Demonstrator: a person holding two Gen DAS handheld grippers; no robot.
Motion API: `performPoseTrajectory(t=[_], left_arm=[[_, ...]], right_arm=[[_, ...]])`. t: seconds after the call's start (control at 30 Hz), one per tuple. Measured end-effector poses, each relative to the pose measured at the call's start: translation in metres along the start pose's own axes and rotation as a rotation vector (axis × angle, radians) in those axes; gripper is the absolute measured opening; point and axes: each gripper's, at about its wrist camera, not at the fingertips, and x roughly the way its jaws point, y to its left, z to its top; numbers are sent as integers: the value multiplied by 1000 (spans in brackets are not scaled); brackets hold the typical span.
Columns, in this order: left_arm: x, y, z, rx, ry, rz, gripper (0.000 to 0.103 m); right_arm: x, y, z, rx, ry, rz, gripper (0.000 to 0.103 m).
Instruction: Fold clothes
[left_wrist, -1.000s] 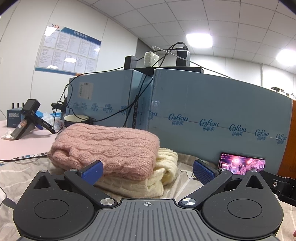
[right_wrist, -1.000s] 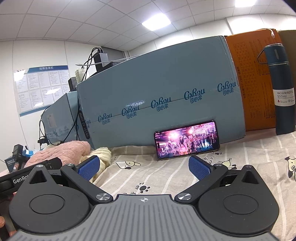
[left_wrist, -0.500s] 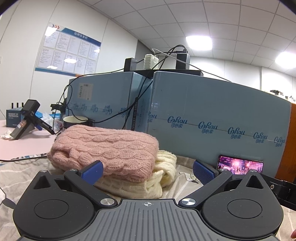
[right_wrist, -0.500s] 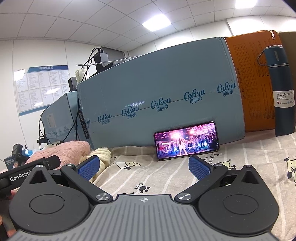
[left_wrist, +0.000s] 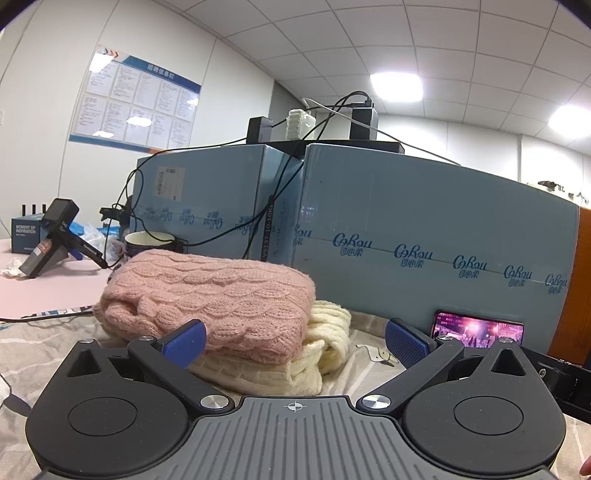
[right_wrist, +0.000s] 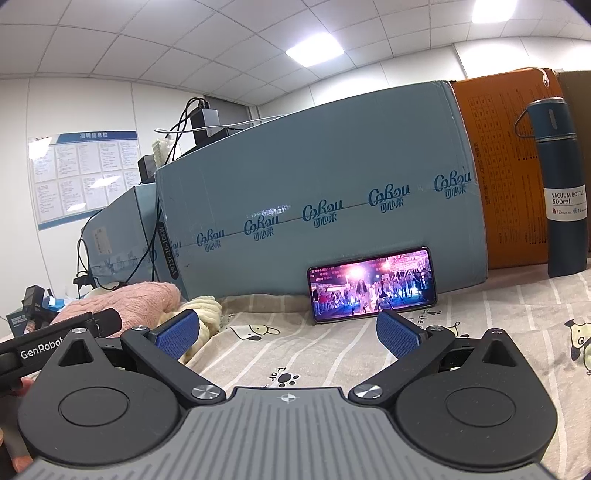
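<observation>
Both views are bright and evenly lit by recessed ceiling panels (left_wrist: 397, 85), blown out to plain white at 1 o'clock in the left view and at 12 and 2 o'clock in the right. Shadows are soft and faint. The wall poster (left_wrist: 133, 107) carries glare patches. The phone screen (right_wrist: 371, 284) glows slightly overexposed. Fisheye distortion bows the blue boxes (right_wrist: 325, 192) and ceiling lines, and the corners vignette to black. Focus is sharp.

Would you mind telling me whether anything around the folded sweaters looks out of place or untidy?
One thing: a phone leans against the blue box, playing a video on the folding surface. The pink sweater sits neatly on the cream sweater, whose right edge bulges out loosely. Nothing looks spilled or damaged.
</observation>
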Motion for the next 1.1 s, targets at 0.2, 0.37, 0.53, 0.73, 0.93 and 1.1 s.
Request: performPoseTrajectory(t=[0.2, 0.37, 0.53, 0.73, 0.93, 1.1], left_arm=[[0, 0, 0, 1, 0, 0, 103], [0, 0, 0, 1, -1, 0, 103], [0, 0, 0, 2, -1, 0, 103], [0, 0, 0, 2, -1, 0, 103], [0, 0, 0, 1, -1, 1, 103], [0, 0, 0, 0, -2, 1, 103]], right_arm=[[-1, 1, 0, -5, -2, 1, 103], [-1, 1, 0, -6, -2, 1, 103], [-1, 0, 0, -6, -3, 1, 103], [-2, 1, 0, -8, -2, 1, 103], [-2, 1, 0, -10, -2, 2, 103], [-2, 1, 0, -11, -2, 3, 103]])
